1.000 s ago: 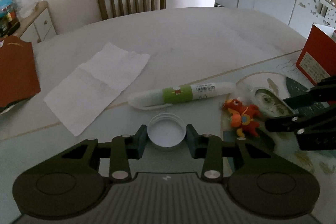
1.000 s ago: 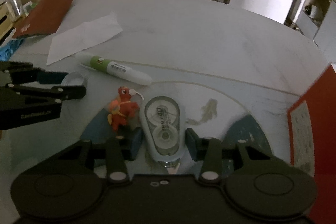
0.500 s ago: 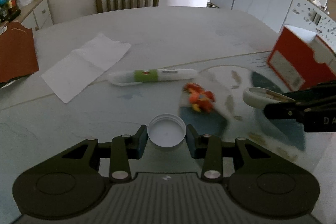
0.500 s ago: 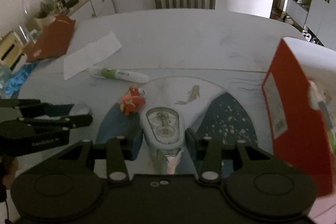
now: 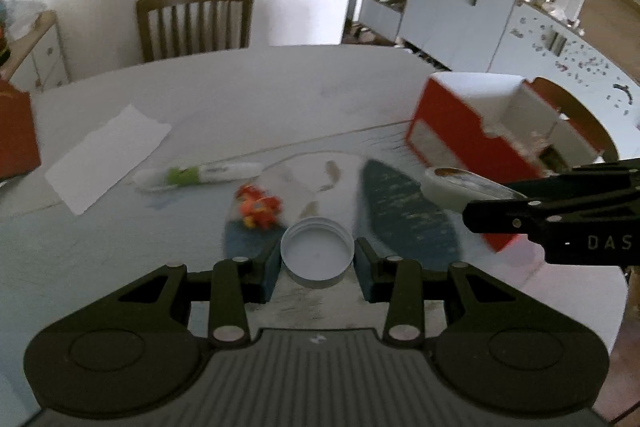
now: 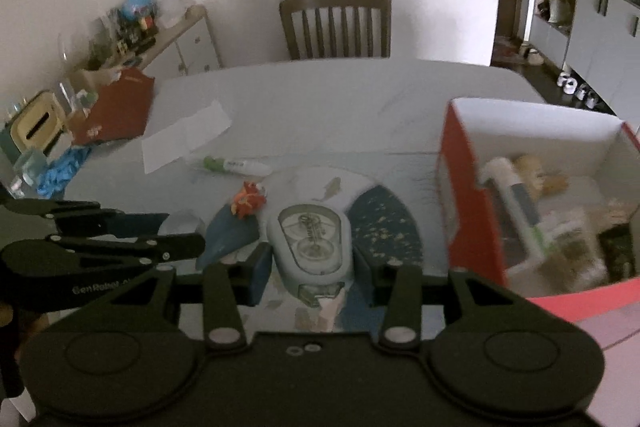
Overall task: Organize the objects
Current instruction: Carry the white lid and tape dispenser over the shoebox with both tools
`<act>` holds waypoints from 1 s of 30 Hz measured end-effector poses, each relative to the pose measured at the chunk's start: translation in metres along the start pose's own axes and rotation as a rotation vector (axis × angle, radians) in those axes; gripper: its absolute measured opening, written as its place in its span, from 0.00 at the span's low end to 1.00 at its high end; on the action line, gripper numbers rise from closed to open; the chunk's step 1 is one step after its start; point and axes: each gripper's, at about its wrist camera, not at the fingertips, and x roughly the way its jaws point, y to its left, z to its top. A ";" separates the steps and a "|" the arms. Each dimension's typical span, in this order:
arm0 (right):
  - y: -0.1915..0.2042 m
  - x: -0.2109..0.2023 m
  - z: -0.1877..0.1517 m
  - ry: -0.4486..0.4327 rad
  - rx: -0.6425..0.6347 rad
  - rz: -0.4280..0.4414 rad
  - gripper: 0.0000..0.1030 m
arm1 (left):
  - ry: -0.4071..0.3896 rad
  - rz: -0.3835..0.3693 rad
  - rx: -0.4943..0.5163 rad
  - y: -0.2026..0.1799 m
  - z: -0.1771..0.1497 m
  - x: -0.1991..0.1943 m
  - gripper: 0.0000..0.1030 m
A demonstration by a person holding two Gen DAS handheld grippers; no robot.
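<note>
Tools in both my hands are gripping one item each above the counter (image 5: 280,99): left tool (image 5: 317,259) clamping one white lid (image 5: 317,255), right tool (image 6: 311,267) clamping one correction-tape dispenser (image 6: 310,243); one red box (image 6: 472,203) is standing beside them.

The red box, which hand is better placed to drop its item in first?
Right. The right gripper, holding the correction tape, is right beside the red box; the left gripper with the white lid is farther away.

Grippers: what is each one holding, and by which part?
Left gripper pinches a white jar lid across its rim. Right gripper clamps a correction tape dispenser by its sides.
</note>
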 end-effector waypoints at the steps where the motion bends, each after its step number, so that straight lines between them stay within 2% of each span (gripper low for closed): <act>1: -0.003 -0.005 0.000 -0.008 0.005 0.002 0.41 | -0.003 -0.007 0.003 -0.006 0.002 -0.003 0.37; 15: -0.064 -0.063 -0.008 -0.097 0.044 -0.021 0.41 | -0.058 -0.064 0.072 -0.093 0.026 -0.015 0.37; 30: -0.159 -0.086 -0.015 -0.127 0.097 -0.103 0.41 | -0.058 -0.110 0.153 -0.185 0.057 0.028 0.37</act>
